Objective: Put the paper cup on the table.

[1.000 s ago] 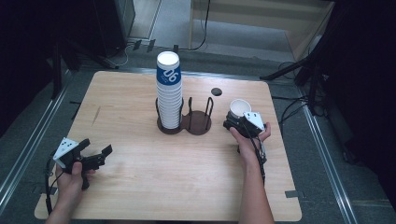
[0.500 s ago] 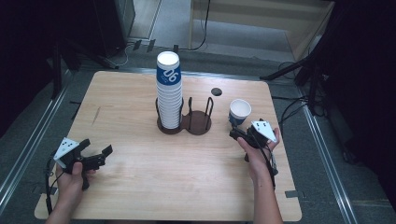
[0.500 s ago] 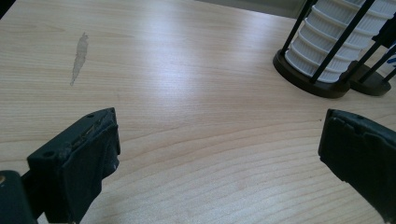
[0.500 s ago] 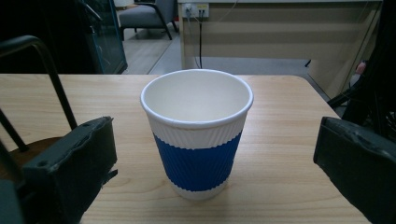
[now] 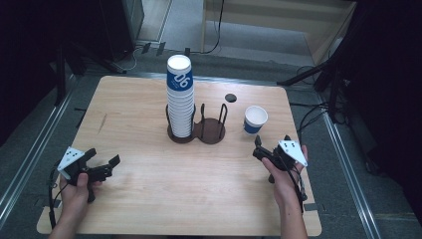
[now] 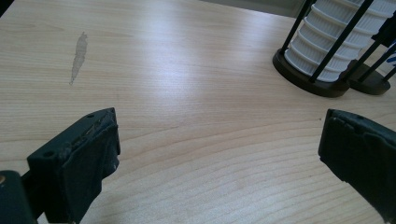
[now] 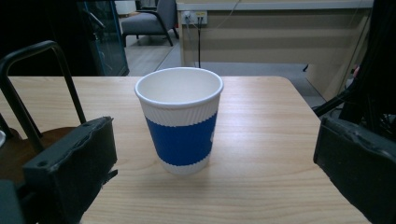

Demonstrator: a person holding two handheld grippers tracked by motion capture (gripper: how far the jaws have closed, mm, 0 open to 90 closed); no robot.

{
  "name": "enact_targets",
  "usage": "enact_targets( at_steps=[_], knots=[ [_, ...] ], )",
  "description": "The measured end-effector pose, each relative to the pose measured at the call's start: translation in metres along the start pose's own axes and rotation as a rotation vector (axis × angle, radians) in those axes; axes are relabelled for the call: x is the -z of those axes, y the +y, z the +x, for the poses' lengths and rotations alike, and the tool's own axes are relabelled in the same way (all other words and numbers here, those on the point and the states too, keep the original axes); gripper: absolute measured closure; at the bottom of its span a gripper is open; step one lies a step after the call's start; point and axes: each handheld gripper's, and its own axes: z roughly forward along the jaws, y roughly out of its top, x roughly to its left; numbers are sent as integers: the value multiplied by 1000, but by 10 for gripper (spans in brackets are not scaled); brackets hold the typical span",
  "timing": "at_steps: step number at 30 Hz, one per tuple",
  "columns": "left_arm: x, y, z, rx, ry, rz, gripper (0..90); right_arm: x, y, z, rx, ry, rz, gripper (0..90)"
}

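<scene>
A blue-and-white paper cup (image 5: pixel 255 119) stands upright and alone on the table, right of the holder; in the right gripper view the cup (image 7: pixel 180 121) is just ahead of the jaws, untouched. My right gripper (image 5: pixel 271 143) is open, a little nearer the person than the cup, and in its own view the right gripper (image 7: pixel 215 156) has nothing between the jaws. A tall stack of cups (image 5: pixel 179 99) fills the left ring of a dark two-ring holder (image 5: pixel 211 133). My left gripper (image 5: pixel 103 158) rests open at the front left, the left gripper (image 6: pixel 219 140) empty over bare wood.
The wooden table (image 5: pixel 149 199) has a small black disc (image 5: pixel 230 97) behind the holder and a grey smear (image 6: pixel 78 53) at the left. The stack of cups (image 6: pixel 327 42) and holder base (image 6: pixel 322 86) lie far ahead-right of the left gripper. Cables and dark stands lie beyond the table's right edge.
My right gripper let go of the single cup and drew back toward the person, leaving it standing on the table. The left gripper has stayed put.
</scene>
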Motion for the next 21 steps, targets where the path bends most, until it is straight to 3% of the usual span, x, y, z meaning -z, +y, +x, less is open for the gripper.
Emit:
enact_targets(
  at_steps=[21],
  knots=[
    [0, 0, 0, -1, 1, 5, 0, 38, -16, -28, 16, -47, 9, 0]
  ],
)
